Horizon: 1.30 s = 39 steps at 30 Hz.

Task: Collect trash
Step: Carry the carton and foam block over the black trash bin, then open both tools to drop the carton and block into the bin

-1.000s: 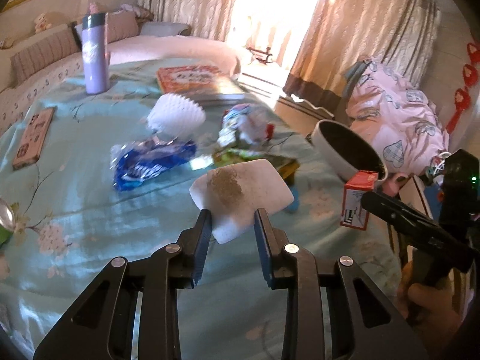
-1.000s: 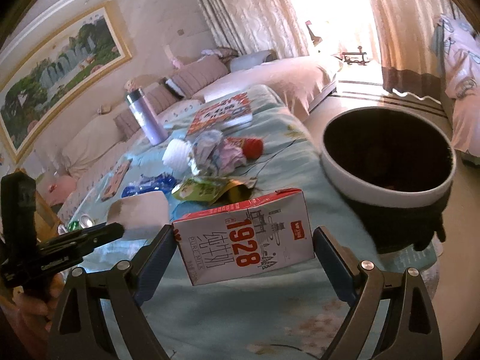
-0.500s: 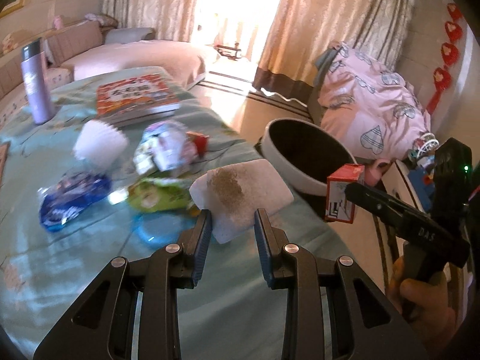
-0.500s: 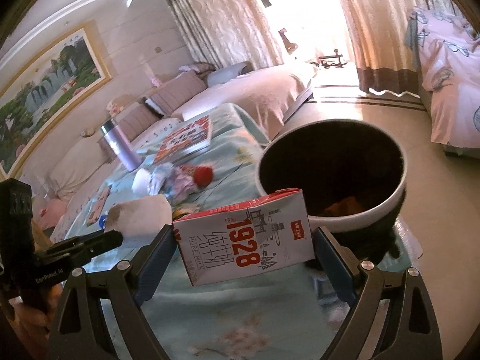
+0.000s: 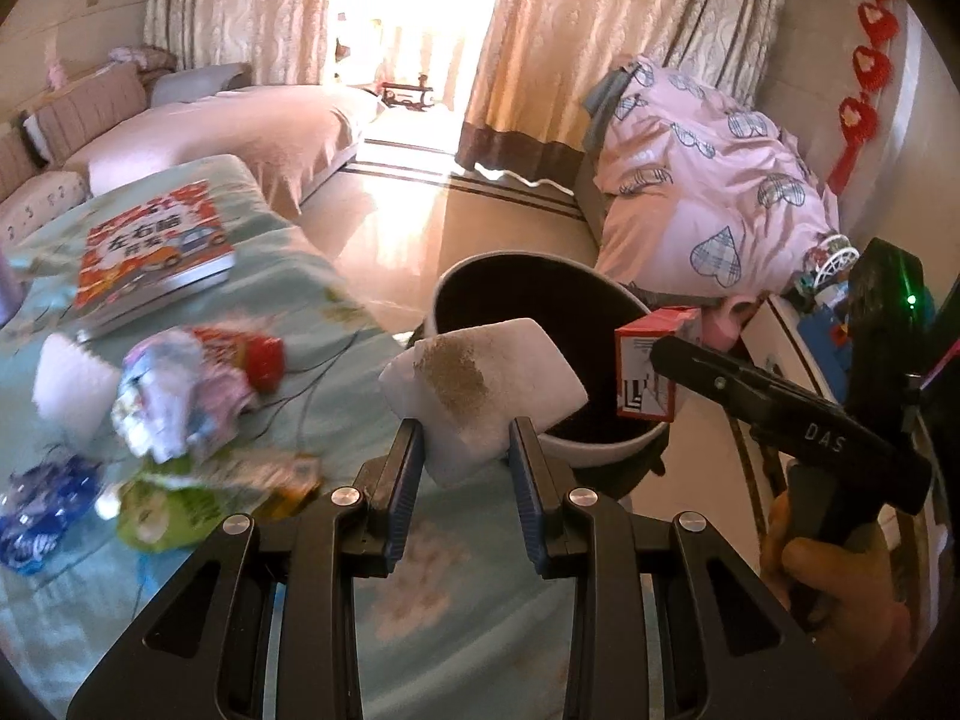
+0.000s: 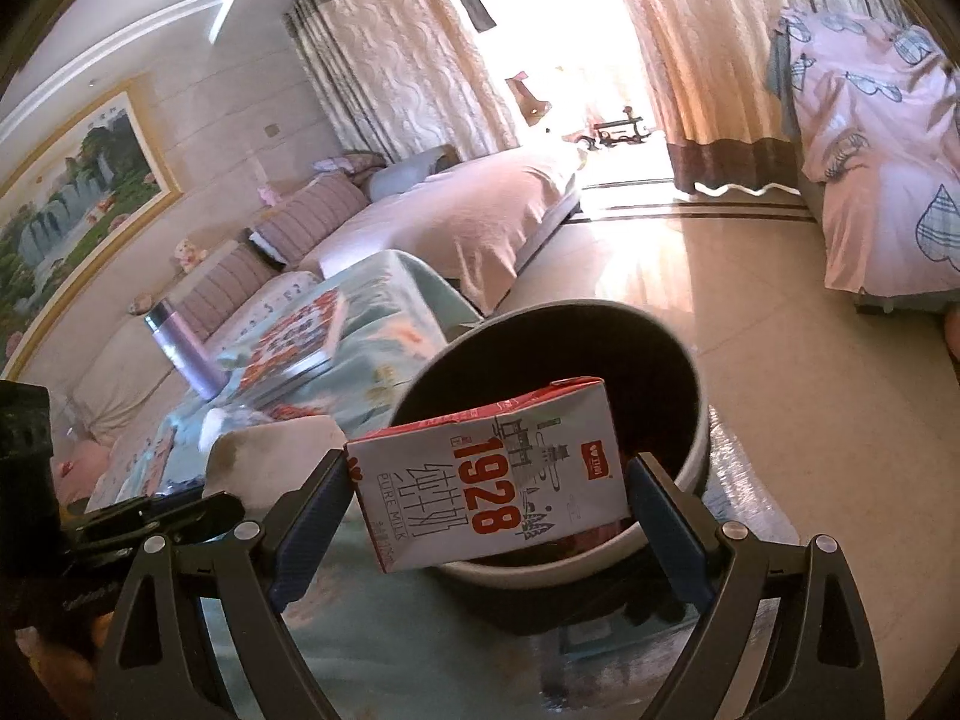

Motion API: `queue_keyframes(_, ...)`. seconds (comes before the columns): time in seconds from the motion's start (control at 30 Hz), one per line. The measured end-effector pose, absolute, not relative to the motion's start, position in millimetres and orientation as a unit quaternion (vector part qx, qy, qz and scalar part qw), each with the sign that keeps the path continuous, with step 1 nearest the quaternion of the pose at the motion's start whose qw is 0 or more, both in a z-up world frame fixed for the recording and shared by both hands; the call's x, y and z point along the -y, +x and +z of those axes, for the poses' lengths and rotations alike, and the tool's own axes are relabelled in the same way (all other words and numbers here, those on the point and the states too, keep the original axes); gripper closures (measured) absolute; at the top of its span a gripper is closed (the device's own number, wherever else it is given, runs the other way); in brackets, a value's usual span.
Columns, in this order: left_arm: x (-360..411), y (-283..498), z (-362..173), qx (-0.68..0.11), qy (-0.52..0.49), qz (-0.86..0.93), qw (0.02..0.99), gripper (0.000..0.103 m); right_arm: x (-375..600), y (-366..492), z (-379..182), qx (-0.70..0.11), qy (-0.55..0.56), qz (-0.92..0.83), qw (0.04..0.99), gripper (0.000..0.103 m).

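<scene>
- The left tool (image 5: pixel 462 447) is clamped on a white soiled tissue (image 5: pixel 480 378), pinching its lower corner between the two blue-padded fingers (image 5: pixel 403 480). The tissue has a brownish stain near its middle.
- From the left wrist view, the tissue is held in front of the near rim of a round trash bin (image 5: pixel 606 450), which is dark inside with a pale rim.
- The right tool (image 6: pixel 486 492) is clamped on a red and white milk carton (image 6: pixel 498 474) printed with "1928" and "PURE MILK". The carton lies tilted on its side between the fingers.
- From the right wrist view, the carton sits in front of the bin's (image 6: pixel 696 420) open mouth, near its front rim.
- The bin stands on the floor just beside the edge of the desk (image 5: pixel 336 396), which is covered in a light blue floral cloth.
- On the desk lie more scraps: a crumpled pink and red wrapper (image 5: pixel 198 378), a green packet (image 5: pixel 180 510), a blue wrapper (image 5: pixel 42 510) and a white paper cup liner (image 5: pixel 66 384).
- Farther back on the desk rest a colourful book (image 5: pixel 150 246) and a purple flask (image 6: pixel 186 354), standing upright.
- A sofa (image 6: pixel 456 222) and curtains (image 5: pixel 600 42) fill the background.
</scene>
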<state>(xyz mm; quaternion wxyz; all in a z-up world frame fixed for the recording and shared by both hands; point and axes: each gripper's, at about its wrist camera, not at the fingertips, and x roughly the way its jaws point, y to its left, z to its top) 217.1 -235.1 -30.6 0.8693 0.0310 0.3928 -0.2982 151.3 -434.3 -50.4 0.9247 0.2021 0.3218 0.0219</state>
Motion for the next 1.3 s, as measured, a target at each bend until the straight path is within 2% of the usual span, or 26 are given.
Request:
queue_keyframes(0.47,278,247,-44,-0.421,0.041,-0.304,0.854,0.074,459,182,-60,-0.351,0.197,0.020,0.915,0.011)
queue_keyframes(0.67,283,253,-49,-0.438,0.036,-0.303,0.846,0.064,466,193,-64,-0.364,0.206,0.030,0.908,0.010)
queue_keyframes(0.8,285,252,-47,-0.436,0.034,-0.304,0.846,0.049,470,195,-65,-0.370,0.213,0.032,0.904,0.010)
queue_keyframes(1.3,247,223,-51,-0.438,0.018,-0.292,0.850,0.042,460,162,-54,-0.345,0.236,0.033,0.908,0.008)
